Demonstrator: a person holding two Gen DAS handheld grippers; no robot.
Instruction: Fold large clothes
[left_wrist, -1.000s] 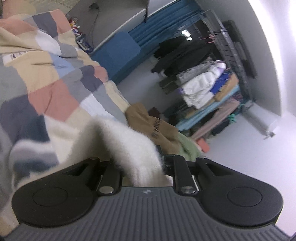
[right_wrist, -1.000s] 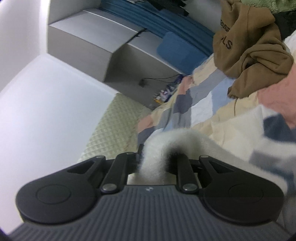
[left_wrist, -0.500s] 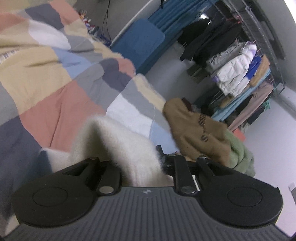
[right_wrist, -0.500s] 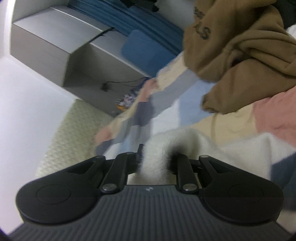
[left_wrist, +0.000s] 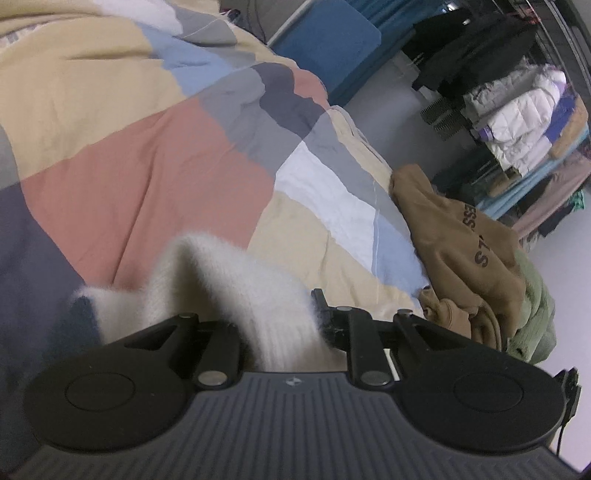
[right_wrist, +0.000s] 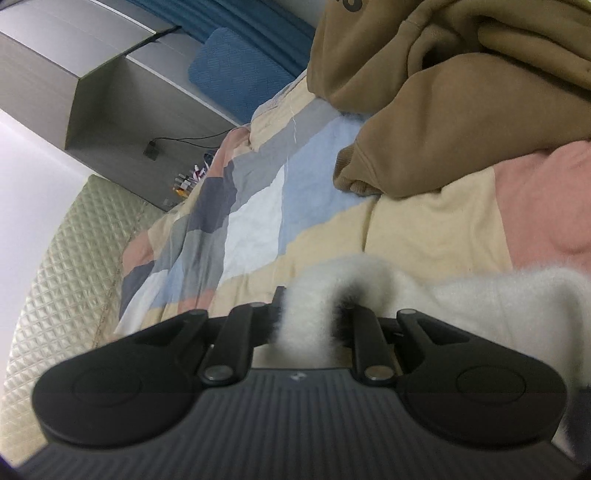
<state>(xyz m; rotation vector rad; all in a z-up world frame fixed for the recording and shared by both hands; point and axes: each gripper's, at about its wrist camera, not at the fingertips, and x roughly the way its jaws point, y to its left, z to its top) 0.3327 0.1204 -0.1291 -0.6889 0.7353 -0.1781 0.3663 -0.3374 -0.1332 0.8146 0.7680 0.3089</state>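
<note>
Soft indoor light, fisheye-bent edges, slight blur

Fluffy cream-white garment (left_wrist: 236, 291) with a dark navy block at its edge; black tool bodies, left tool (left_wrist: 280, 325) and right tool (right_wrist: 310, 321); bed quilt (left_wrist: 147, 173) in patchwork blocks of salmon pink, beige, grey, navy, white and pale blue; tan hoodie (right_wrist: 461, 110) with dark lettering; sage-green garment (left_wrist: 535, 314); blue cushion (left_wrist: 328, 40); quilted pale-green headboard (right_wrist: 59, 258)
</note>
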